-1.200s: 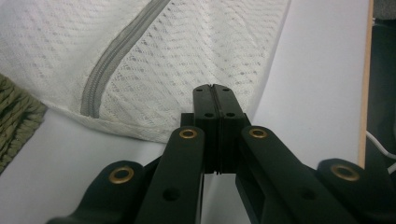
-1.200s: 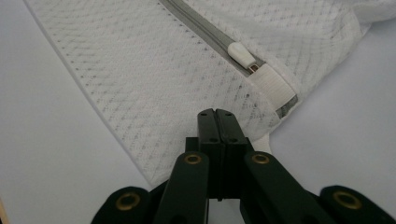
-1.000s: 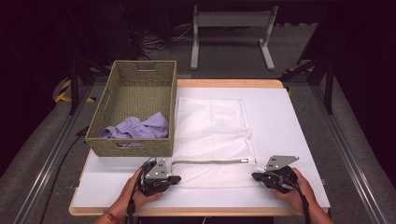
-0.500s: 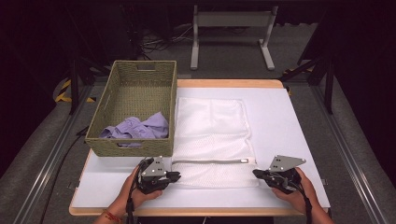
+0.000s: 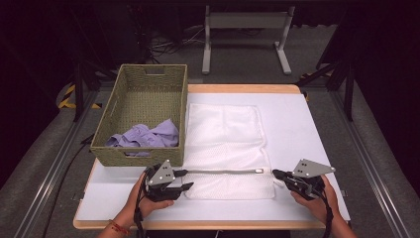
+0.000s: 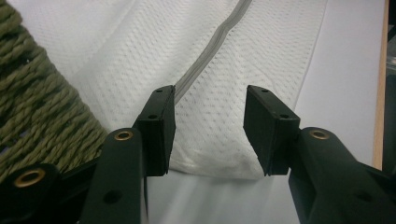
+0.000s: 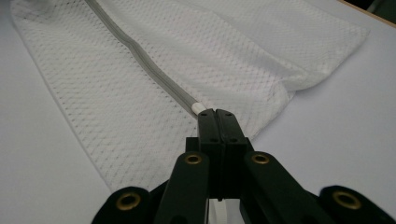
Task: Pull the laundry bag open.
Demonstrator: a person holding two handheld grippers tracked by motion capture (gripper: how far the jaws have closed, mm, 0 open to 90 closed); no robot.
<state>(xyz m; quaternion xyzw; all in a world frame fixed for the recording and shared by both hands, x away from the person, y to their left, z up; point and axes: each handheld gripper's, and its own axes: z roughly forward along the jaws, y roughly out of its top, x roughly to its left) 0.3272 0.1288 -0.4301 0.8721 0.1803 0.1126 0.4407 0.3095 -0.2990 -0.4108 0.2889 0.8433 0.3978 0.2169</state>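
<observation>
A white mesh laundry bag [image 5: 225,134] lies flat on the table, its grey zipper [image 5: 223,171] running across near the front edge. My left gripper [image 5: 184,180] is at the bag's left end. Its jaws have just been opening and stand apart [image 6: 210,93] over the bag [image 6: 233,60] edge, the pads off the cloth; the zipper [image 6: 219,37] runs away from the left jaw. My right gripper [image 5: 275,173] is at the zipper's right end, shut [image 7: 216,112] on the white zipper pull [image 7: 198,107], with the bag [image 7: 140,93] stretching away ahead.
A green woven basket [image 5: 138,156] stands on the table's left beside the bag, holding a crumpled purple garment [image 5: 146,135]. Its wall [image 6: 32,102] is close to my left jaw. White table surface [image 5: 307,129] lies to the bag's right. A metal stand [image 5: 245,22] is behind the table.
The left gripper's jaws have opened and let go of the bag's left end. The right gripper stays shut at the zipper's right end. Neither hand has shifted noticeably.
</observation>
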